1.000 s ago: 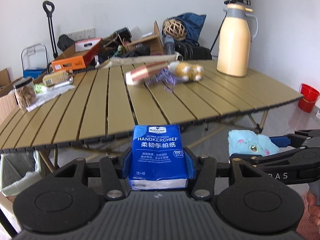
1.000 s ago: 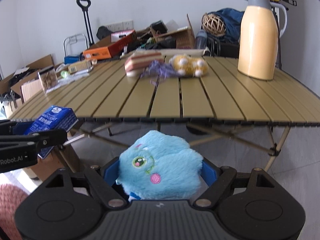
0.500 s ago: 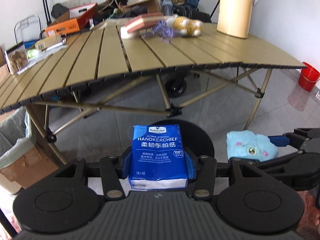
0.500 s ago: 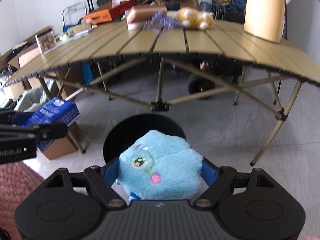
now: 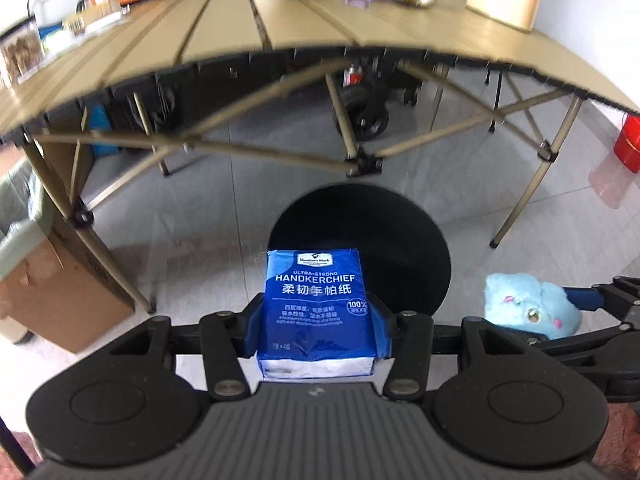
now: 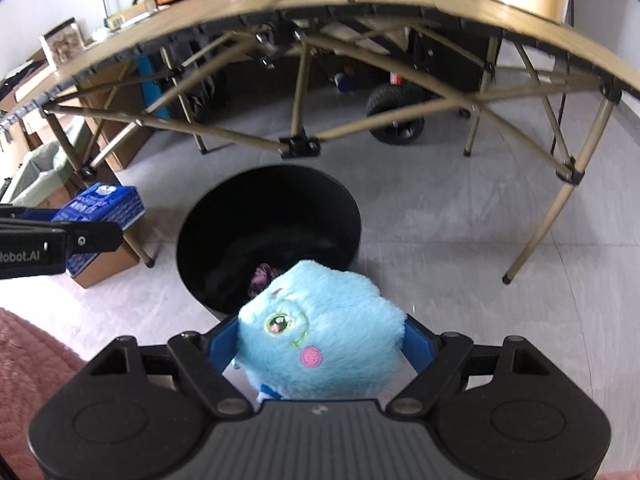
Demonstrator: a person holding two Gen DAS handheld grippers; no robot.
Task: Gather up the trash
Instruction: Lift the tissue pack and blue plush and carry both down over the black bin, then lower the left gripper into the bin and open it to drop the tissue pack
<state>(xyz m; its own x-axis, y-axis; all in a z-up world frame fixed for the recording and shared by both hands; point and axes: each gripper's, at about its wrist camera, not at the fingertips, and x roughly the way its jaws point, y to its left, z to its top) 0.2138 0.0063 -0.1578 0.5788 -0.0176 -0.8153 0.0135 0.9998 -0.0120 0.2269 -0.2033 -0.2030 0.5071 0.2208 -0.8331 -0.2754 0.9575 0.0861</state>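
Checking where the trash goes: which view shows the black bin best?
The right wrist view: the black bin shows nearly its whole open mouth and dark inside, with something purplish near the blue plush toy. In the left wrist view, the handkerchief pack hides the bin's near rim, and the inside is plain black.

folding table point(image 5: 320, 28) | cardboard box point(image 5: 60, 292) | red bucket point(image 5: 628, 144) | wheel point(image 6: 396, 126)
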